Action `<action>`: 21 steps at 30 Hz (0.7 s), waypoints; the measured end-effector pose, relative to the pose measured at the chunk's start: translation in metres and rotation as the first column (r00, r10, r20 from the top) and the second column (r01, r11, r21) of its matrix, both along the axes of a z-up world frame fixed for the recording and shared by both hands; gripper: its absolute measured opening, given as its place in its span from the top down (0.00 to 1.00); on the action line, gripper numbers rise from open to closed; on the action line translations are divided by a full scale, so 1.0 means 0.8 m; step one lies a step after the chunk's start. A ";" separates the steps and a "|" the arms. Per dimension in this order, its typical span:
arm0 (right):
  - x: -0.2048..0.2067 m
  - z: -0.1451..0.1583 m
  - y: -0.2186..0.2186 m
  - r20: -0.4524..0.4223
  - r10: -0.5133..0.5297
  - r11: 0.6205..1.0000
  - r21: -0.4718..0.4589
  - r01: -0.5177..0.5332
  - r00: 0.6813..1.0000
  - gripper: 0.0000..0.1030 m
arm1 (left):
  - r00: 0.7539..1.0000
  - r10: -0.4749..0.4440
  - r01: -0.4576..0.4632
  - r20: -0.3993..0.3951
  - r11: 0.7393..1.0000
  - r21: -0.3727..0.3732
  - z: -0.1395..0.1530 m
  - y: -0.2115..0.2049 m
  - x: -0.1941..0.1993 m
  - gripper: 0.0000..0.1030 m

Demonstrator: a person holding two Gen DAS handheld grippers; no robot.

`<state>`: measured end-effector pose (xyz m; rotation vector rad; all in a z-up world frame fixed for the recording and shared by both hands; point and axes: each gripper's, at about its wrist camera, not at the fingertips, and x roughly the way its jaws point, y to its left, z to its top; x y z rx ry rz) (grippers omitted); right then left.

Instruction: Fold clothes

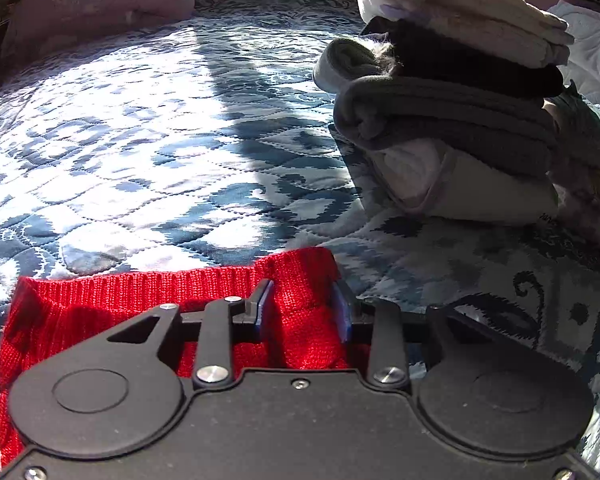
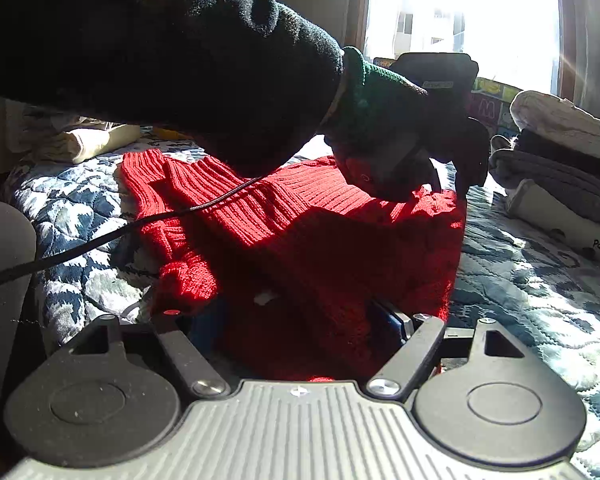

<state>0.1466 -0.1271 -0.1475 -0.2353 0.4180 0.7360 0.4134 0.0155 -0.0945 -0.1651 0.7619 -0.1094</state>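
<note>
Clothes first: red sweater (image 2: 300,216) lies spread on the blue-and-white quilt (image 1: 140,140), partly bunched and lifted at the near edges. A stack of folded clothes (image 1: 452,112) (grey, black and pale pieces) sits on the quilt well apart from it, to the right. A dark sleeve (image 2: 160,48) reaches across above the sweater, with a thin black cable (image 2: 100,236) trailing over the knit. The left gripper (image 1: 304,308) is clamped on a fold of the sweater's edge. The right gripper (image 2: 300,320) has sweater fabric bunched between widely spread fingers; whether it pinches the cloth, I cannot tell.
</note>
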 end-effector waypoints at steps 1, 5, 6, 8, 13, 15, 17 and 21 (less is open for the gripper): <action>-0.002 0.002 -0.001 0.010 -0.002 1.000 0.003 0.002 1.000 0.24 | 1.000 0.006 -0.006 0.009 1.000 -0.006 0.007 0.007 -0.015 0.58; -0.012 0.013 -0.009 0.039 0.000 0.999 0.038 -0.001 0.999 0.26 | 0.999 0.030 -0.028 0.046 0.999 -0.030 0.037 0.036 -0.077 0.50; -0.015 0.016 -0.012 0.046 -0.005 0.999 0.047 0.002 0.999 0.26 | 0.998 0.036 -0.034 0.055 0.999 -0.036 0.045 0.044 -0.093 0.46; -0.020 0.021 -0.019 0.062 -0.014 0.998 0.060 0.010 0.998 0.26 | 0.996 0.048 -0.045 0.073 0.998 -0.048 0.060 0.058 -0.124 0.38; -0.027 0.028 -0.032 0.106 -0.056 0.997 0.065 0.050 0.993 0.35 | 0.988 0.128 -0.117 0.086 0.986 -0.119 0.073 0.101 -0.199 0.32; -0.029 0.028 -0.034 0.119 -0.065 0.997 0.056 0.059 0.991 0.35 | 0.979 0.190 -0.176 0.068 0.969 -0.173 0.062 0.122 -0.227 0.32; -0.032 0.027 -0.037 0.132 -0.074 0.997 0.047 0.068 0.988 0.36 | 0.967 0.250 -0.234 0.047 0.946 -0.224 0.052 0.143 -0.256 0.32; -0.034 0.024 -0.040 0.147 -0.084 0.996 0.023 0.081 0.986 0.36 | 0.931 0.364 -0.346 -0.005 0.881 -0.321 0.030 0.185 -0.312 0.32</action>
